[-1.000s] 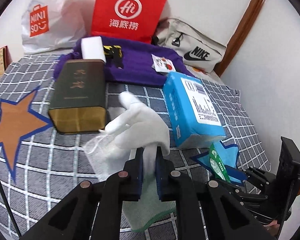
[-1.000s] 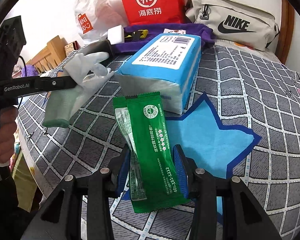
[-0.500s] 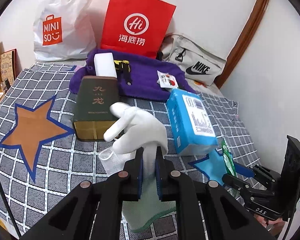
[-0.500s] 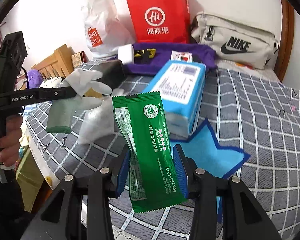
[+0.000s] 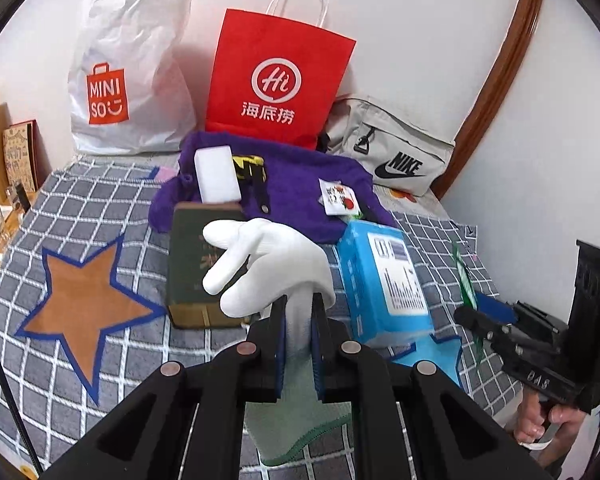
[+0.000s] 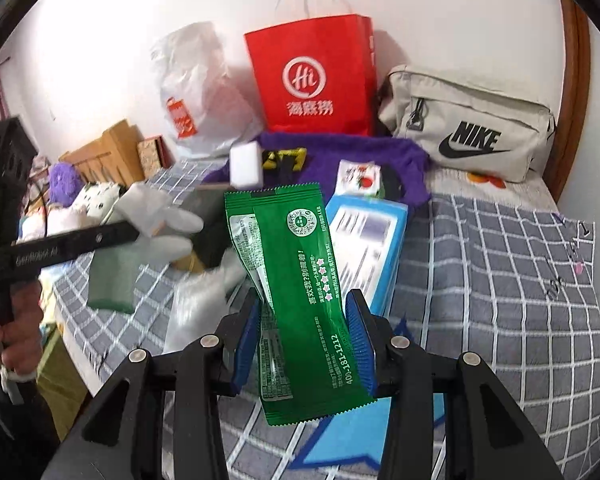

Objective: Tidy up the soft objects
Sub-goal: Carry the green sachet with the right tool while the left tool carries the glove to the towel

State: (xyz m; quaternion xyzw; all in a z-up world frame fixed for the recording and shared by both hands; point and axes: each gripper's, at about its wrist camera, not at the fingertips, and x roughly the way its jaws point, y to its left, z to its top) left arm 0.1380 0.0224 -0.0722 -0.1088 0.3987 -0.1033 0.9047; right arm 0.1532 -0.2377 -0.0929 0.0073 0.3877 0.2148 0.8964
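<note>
Pinching a white glove (image 5: 278,268) at its wrist, the left gripper (image 5: 299,344) holds it clear of the checked bedspread (image 5: 100,220), fingers curling toward ten o'clock. The right gripper (image 6: 306,344) clamps a green packet (image 6: 300,280) upright between its blue pads. Beyond lies a blue tissue pack (image 6: 366,248) at one o'clock, then a purple cloth (image 6: 380,152), and a red paper bag (image 6: 312,80) at twelve.
</note>
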